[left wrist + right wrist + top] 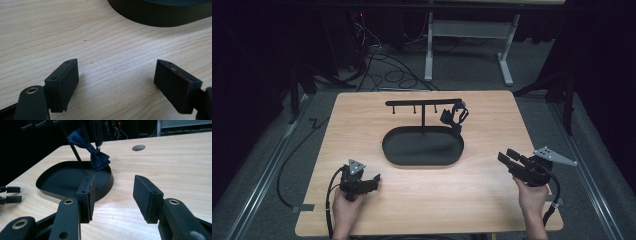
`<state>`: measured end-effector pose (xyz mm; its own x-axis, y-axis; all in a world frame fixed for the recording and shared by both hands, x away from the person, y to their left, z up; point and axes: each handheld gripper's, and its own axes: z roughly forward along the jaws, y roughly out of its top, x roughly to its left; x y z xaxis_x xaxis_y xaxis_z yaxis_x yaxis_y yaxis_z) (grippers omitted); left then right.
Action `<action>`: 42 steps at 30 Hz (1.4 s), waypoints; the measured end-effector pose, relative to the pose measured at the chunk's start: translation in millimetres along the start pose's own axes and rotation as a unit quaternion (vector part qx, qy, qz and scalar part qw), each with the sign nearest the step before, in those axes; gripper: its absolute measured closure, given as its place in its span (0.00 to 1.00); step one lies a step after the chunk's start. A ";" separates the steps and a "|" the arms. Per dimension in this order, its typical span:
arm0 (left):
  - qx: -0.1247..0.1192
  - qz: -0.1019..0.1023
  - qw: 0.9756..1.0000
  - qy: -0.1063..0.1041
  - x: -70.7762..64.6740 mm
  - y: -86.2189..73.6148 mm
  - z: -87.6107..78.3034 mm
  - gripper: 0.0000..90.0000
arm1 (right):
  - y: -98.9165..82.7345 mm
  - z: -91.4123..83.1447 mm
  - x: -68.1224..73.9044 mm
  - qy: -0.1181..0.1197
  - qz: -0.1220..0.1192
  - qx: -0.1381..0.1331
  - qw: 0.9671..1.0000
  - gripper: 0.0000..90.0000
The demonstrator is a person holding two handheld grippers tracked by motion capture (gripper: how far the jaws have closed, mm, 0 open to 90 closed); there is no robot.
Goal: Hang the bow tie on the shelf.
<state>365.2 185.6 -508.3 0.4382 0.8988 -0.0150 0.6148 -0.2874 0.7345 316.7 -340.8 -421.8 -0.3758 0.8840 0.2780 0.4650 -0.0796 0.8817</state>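
Note:
A black oval tray [422, 147] lies mid-table with a T-shaped black stand [423, 103] rising from it. From the right end of the stand's bar hangs a navy bow tie [454, 117] on its strap, also seen as the bow tie [96, 155] over the tray [106, 183] in the right gripper view. My left gripper [373, 181] rests near the front left of the table, open and empty, its jaws wide over bare wood [116, 75], with the tray wall [160, 17] ahead. My right gripper [507, 156] is held at the front right, open and empty [113, 195], aimed toward the tray.
The wooden table [362, 120] has a round hole [138, 147] near its far corner. Cables [387, 70] lie on the floor behind it, beside a white desk frame [507, 55]. The left gripper's jaw tips [11, 194] show at the left edge of the right gripper view.

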 end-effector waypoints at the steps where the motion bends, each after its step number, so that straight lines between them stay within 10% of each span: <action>1: 0.000 0.000 1.000 0.000 0.0 0.0 0.0 0.23 | -1.6 0.2 -0.2 0.001 0.003 0.000 1.000 0.60; 42: 0.000 0.000 1.000 0.000 0.0 0.0 0.0 0.23 | -30.1 50.5 18.6 0.029 -0.003 0.058 0.998 0.61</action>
<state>365.2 185.6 -508.3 0.4383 0.8987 -0.0148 0.6147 -0.2877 0.7344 336.2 -298.7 -462.4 -0.4234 0.8560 0.2966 0.5510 -0.0166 0.8344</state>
